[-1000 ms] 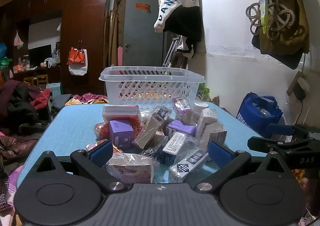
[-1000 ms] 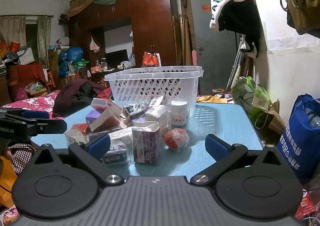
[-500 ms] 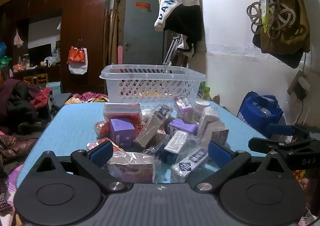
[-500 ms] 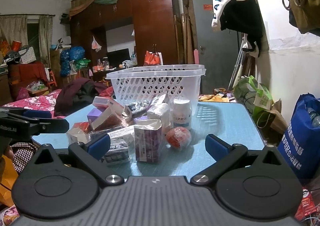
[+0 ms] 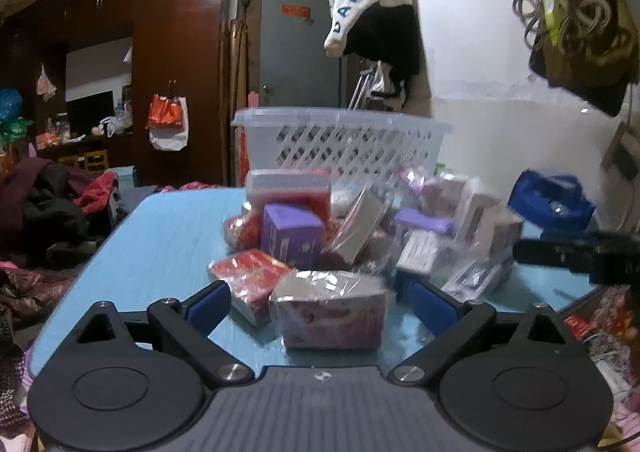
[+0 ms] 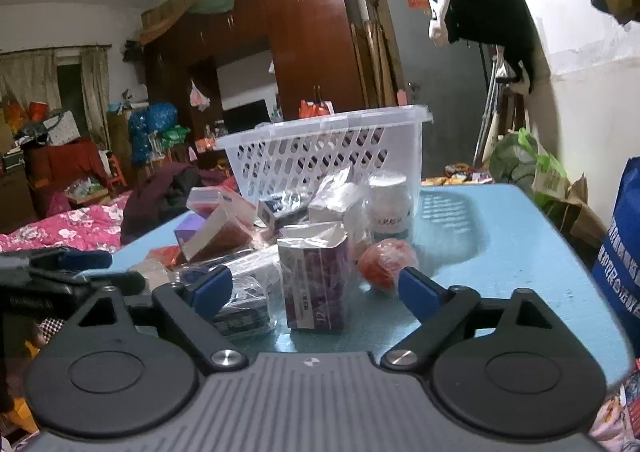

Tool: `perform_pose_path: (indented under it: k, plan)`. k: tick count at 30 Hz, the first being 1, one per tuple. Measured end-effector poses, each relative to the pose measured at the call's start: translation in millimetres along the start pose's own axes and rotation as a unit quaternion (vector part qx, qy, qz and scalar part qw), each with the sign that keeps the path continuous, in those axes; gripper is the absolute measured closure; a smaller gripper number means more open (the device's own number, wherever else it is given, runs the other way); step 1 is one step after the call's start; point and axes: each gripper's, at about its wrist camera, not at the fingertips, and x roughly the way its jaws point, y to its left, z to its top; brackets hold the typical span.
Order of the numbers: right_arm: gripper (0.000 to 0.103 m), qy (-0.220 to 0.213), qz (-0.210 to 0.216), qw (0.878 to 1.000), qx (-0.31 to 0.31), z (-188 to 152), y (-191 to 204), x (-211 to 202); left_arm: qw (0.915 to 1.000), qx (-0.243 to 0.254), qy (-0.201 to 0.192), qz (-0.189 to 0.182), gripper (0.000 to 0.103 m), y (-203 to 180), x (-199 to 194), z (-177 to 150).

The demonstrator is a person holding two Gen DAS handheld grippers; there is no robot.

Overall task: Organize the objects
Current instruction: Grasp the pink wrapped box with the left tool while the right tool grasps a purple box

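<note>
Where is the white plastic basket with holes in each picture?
Left wrist view: the white plastic basket with holes stands in the middle, behind the pile of wrapped boxes.
Right wrist view: the basket stands just left of centre, behind the pile.
Shared landmark: the light blue tabletop.

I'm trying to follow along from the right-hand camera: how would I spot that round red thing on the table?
Start at the white lattice basket on the blue table, then come toward the camera past the white jar standing before it. The red ball lies on the table just in front of that jar, beside the upright purple carton. It is the only round item, wrapped in clear film, among boxes.
</note>
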Motion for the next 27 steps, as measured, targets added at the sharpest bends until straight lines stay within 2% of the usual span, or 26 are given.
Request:
perform_pose_path:
  k: [3, 5, 6, 7, 9, 10, 12, 20, 27]
  plan:
    - [0.015, 0.009, -0.010, 1.000, -0.001, 5.7, 2.4, 11.1, 0.9998, -0.016, 0.006, -0.010, 0.007, 3.3, 9.2, -3.6]
    - [0.025, 0.025, -0.016, 1.000, -0.002, 5.6, 3.5, 20.4, 0.9998, -0.013, 0.006, -0.011, 0.007, 2.9, 13.6, -5.7]
    - [0.036, 0.030, -0.012, 0.999, -0.001, 4.3, 4.3, 22.7, 0.9999, -0.009, 0.003, -0.005, 0.007, 2.3, 14.6, -7.4]
    - [0.042, 0.032, -0.006, 0.999, 0.001, 3.6, 3.7, 23.7, 1.0000, -0.007, 0.003, 0.000, 0.010, 1.6, 16.1, -8.4]
    - [0.052, 0.027, -0.006, 1.000, 0.004, 4.9, 3.8, 19.8, 0.9999, -0.010, 0.004, 0.003, 0.023, 2.0, 17.4, -10.0]
    - [0.053, 0.024, -0.010, 1.000, 0.002, 5.7, 3.5, 16.4, 0.9998, -0.016, 0.005, -0.006, 0.033, 3.0, 17.0, -10.1]
    - [0.054, 0.021, -0.014, 1.000, 0.001, 7.5, 2.1, 9.1, 0.9994, -0.029, 0.006, -0.021, 0.034, 6.3, 16.1, -9.3]
    - [0.054, 0.011, -0.018, 1.000, 0.010, 14.3, -6.3, -7.1, 0.9997, -0.013, -0.011, -0.019, 0.036, 1.8, 6.3, -7.6]
    - [0.054, -0.011, -0.007, 1.000, 0.019, 23.7, -8.5, -29.0, 0.9977, -0.041, -0.033, -0.042, 0.036, 11.6, -2.3, 4.6]
